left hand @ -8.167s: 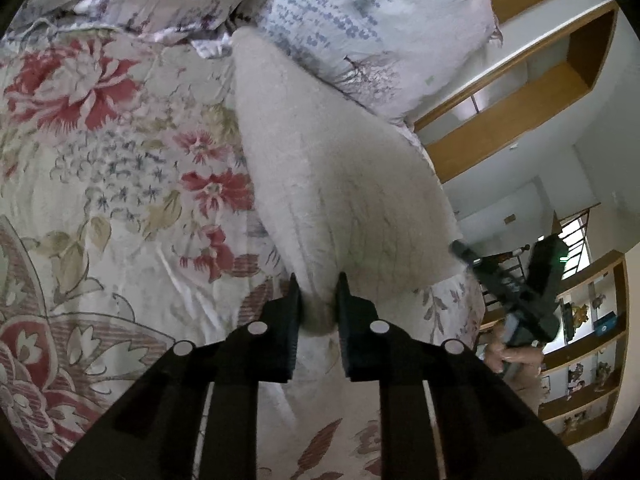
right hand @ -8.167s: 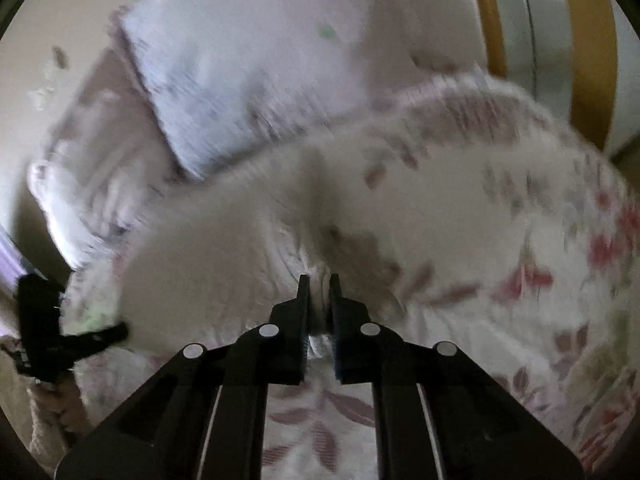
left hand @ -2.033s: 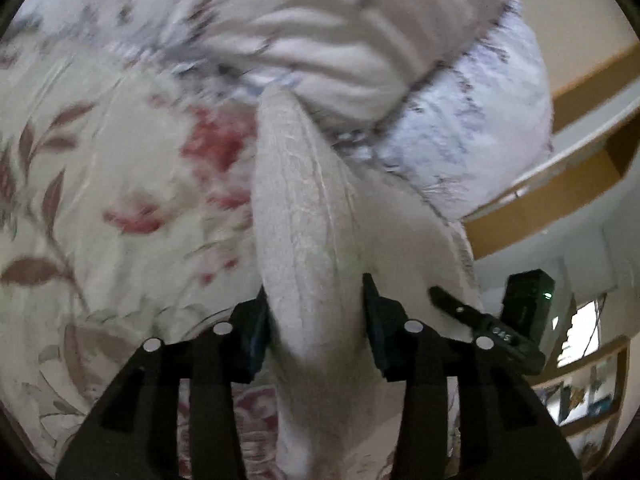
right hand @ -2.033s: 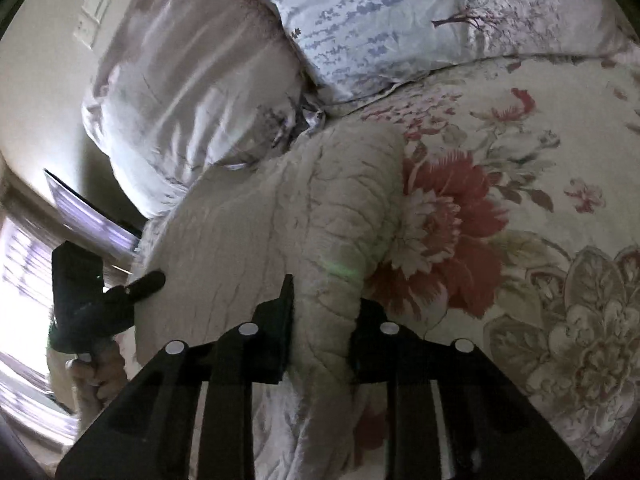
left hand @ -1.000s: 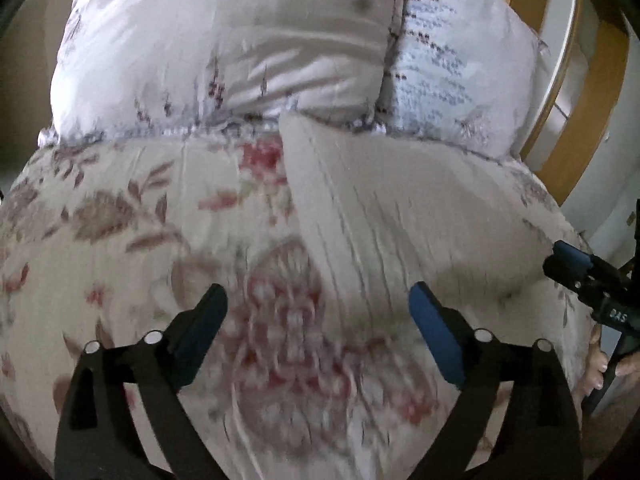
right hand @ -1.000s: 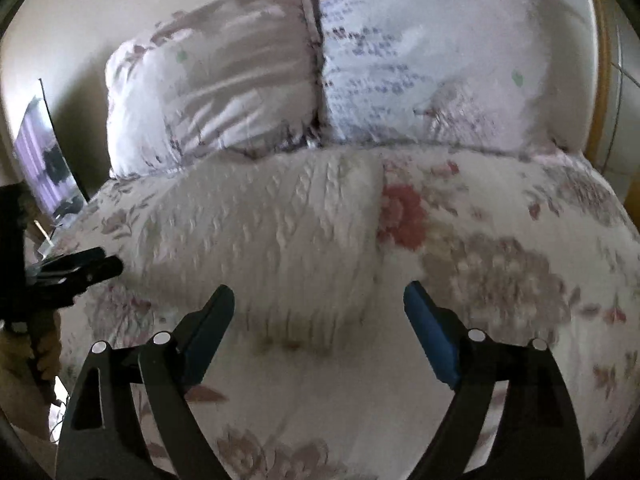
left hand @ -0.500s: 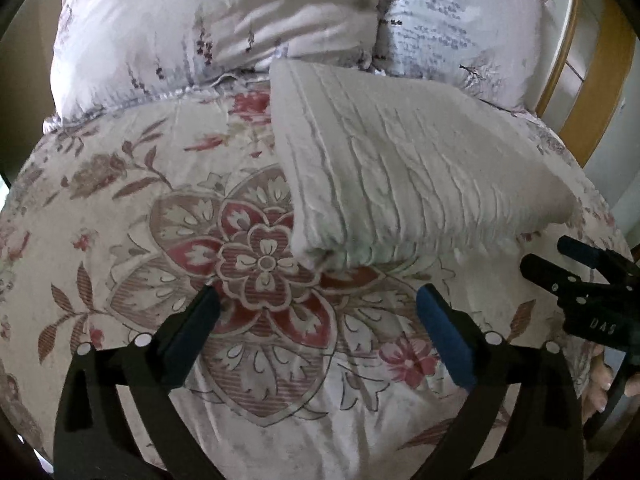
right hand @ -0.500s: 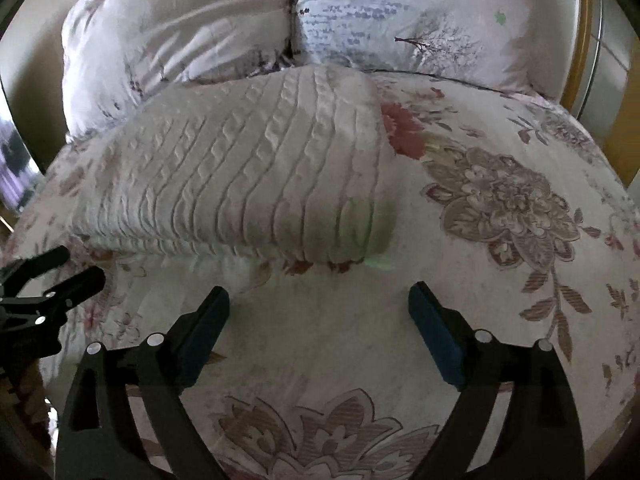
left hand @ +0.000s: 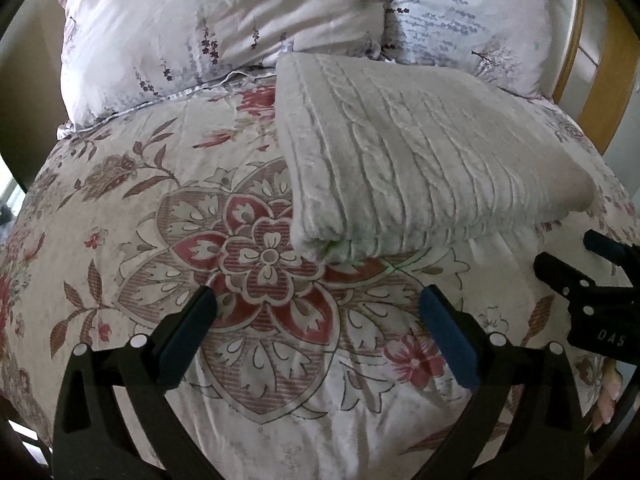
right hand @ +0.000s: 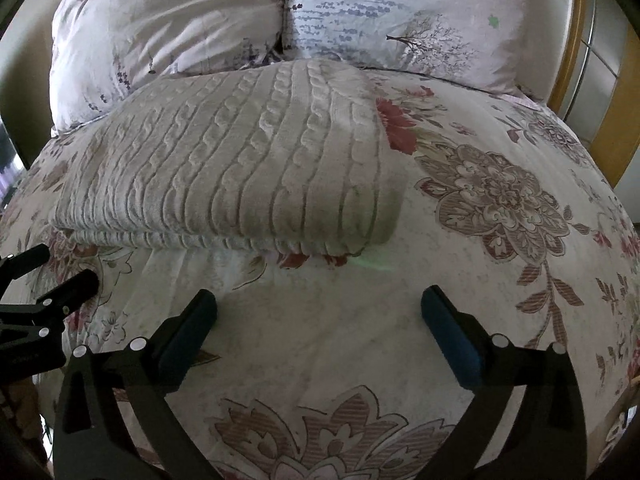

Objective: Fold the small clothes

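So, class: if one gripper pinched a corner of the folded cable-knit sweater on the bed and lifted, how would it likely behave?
Probably floppy: the cable-knit sweater is soft knit lying in stacked layers, so lifting one corner would likely unfold it. It looks thick, so fairly bulky yet probably light. Its ribbed texture should grip, not slip, on the floral bedspread. Both the left gripper and the right gripper hang open, apart from it.

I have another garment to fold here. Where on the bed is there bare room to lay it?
The floral bedspread left of the folded knit sweater is bare, as is the strip between the sweater and both open tongs. Toward the pillows it is crowded: the sweater lies right against them.
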The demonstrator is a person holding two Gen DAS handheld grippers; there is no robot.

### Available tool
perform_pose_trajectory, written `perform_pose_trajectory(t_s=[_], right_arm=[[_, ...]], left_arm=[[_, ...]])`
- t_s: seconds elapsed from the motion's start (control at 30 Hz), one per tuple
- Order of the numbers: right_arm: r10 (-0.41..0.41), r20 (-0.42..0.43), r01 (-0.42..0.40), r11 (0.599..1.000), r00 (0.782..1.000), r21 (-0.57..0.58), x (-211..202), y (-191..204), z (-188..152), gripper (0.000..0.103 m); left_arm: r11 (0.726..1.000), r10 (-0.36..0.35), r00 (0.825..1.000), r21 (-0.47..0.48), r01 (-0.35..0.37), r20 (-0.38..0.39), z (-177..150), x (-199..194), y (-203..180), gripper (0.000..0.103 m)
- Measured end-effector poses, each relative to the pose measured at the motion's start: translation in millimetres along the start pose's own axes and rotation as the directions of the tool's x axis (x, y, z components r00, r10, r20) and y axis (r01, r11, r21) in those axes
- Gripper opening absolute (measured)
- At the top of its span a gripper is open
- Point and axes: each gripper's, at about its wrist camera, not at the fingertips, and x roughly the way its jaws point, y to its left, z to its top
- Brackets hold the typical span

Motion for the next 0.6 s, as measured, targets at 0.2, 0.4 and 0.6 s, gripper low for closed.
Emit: perform_pose_trajectory(t_s=[0.2,0.4,0.6], right_arm=[[-0.005,0.004,0.005,1.000,1.000,0.006,0.1,0.3,-0.2,0.102],[-0.007,0.007,0.007,1.000,1.000,0.009,-0.4,0.3,-1.0,0.102],[-0.006,0.007,0.006,1.000,1.000,0.007,-0.3,-0.1,-0.7,0.102]], left_arm=[[1.000,0.002,1.000,-0.001,-0.002,-0.001,-0.2,0.0,-0.1,0.101],[1.000,0.003,1.000,0.000,-0.003,-0.002,0.5,0.4,0.5,0.101],[1.000,0.003,1.000,-0.001,-0.003,-0.002,0.3,0.4,0.3,0.101]])
